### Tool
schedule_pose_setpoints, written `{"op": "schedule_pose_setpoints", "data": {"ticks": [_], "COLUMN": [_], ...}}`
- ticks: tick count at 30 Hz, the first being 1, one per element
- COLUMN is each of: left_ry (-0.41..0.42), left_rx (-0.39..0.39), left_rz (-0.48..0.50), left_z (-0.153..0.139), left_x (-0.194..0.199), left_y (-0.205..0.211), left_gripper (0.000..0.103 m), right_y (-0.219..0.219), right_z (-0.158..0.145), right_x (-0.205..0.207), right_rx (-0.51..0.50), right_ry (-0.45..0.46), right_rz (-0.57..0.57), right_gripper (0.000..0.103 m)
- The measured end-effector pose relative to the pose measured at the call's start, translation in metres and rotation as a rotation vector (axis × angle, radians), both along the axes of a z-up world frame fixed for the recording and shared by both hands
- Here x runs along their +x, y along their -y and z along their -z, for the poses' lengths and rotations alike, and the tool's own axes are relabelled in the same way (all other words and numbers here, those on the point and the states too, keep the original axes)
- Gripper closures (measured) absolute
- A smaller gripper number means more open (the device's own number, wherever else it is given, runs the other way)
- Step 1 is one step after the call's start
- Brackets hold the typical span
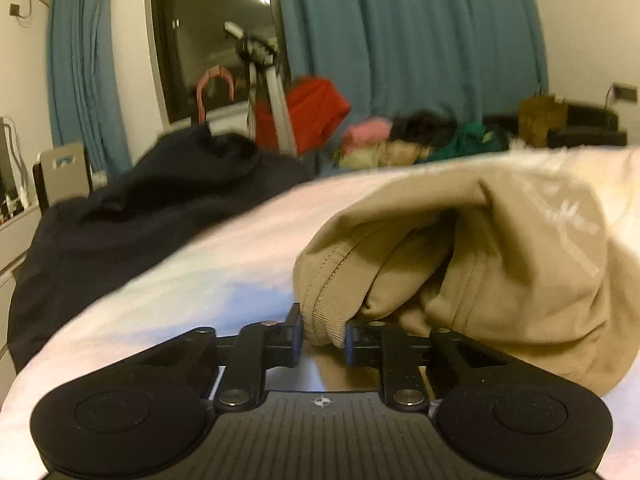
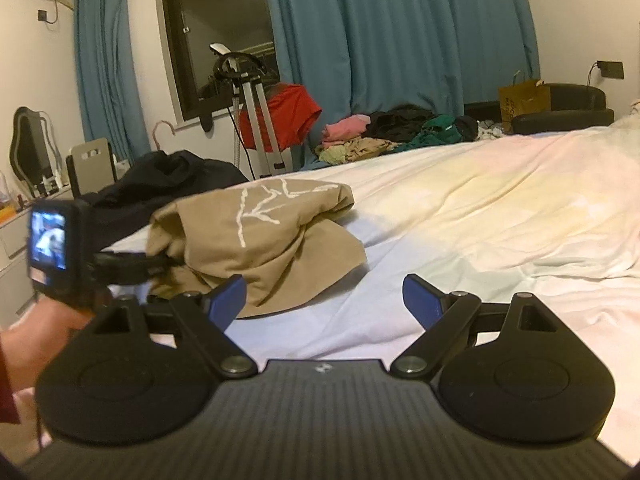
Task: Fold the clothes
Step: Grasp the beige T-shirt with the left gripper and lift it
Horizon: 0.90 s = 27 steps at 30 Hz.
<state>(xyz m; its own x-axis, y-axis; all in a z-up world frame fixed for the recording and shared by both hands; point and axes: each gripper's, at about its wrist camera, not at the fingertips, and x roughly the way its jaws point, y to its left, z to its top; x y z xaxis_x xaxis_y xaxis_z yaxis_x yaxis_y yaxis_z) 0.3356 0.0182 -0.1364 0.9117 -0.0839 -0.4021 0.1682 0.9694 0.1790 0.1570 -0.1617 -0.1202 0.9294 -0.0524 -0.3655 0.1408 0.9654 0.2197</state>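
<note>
A tan garment (image 1: 480,248) with a white line print lies bunched on the white bed sheet (image 1: 224,256). My left gripper (image 1: 323,334) is shut on its ribbed hem and holds it just above the sheet. In the right wrist view the same tan garment (image 2: 264,236) is a crumpled heap, with the left gripper (image 2: 160,265) gripping its left side. My right gripper (image 2: 324,300) is open and empty, low over the sheet (image 2: 480,216), just right of the garment.
A dark garment (image 1: 132,216) lies at the bed's far left (image 2: 168,176). A pile of mixed clothes (image 2: 396,132) sits at the far edge. A tripod (image 2: 256,120), red cloth (image 2: 296,116), blue curtains and a window stand behind.
</note>
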Motion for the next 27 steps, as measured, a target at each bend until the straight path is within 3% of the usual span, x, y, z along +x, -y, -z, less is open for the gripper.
{"op": "schedule_pose_setpoints", "data": {"ticks": [6, 11, 14, 20, 27], "left_ry": [0.153, 0.238, 0.285, 0.296, 0.244], "left_rx": [-0.029, -0.137, -0.164, -0.212, -0.261], "left_rz": [0.119, 0.201, 0.253, 0.306, 0.27], "left_z": [-0.057, -0.119, -0.147, -0.16, -0.159], "left_x": [-0.06, -0.129, -0.172, -0.252, -0.271], "left_y": [0.0, 0.003, 0.012, 0.01, -0.009], "left_gripper": [0.092, 0.094, 0.094, 0.095, 0.095], "right_y": [-0.001, -0.006, -0.012, -0.029, -0.059], "right_z": [0.003, -0.006, -0.015, -0.029, -0.027], "right_x": [0.006, -0.006, -0.018, -0.049, -0.057], "right_rx": [-0.014, -0.047, -0.068, -0.08, -0.115], "right_ry": [0.005, 0.037, 0.067, 0.094, 0.068], "right_rz": [0.008, 0.002, -0.014, -0.089, -0.237], "right_gripper": [0.016, 0.016, 0.016, 0.016, 0.017]}}
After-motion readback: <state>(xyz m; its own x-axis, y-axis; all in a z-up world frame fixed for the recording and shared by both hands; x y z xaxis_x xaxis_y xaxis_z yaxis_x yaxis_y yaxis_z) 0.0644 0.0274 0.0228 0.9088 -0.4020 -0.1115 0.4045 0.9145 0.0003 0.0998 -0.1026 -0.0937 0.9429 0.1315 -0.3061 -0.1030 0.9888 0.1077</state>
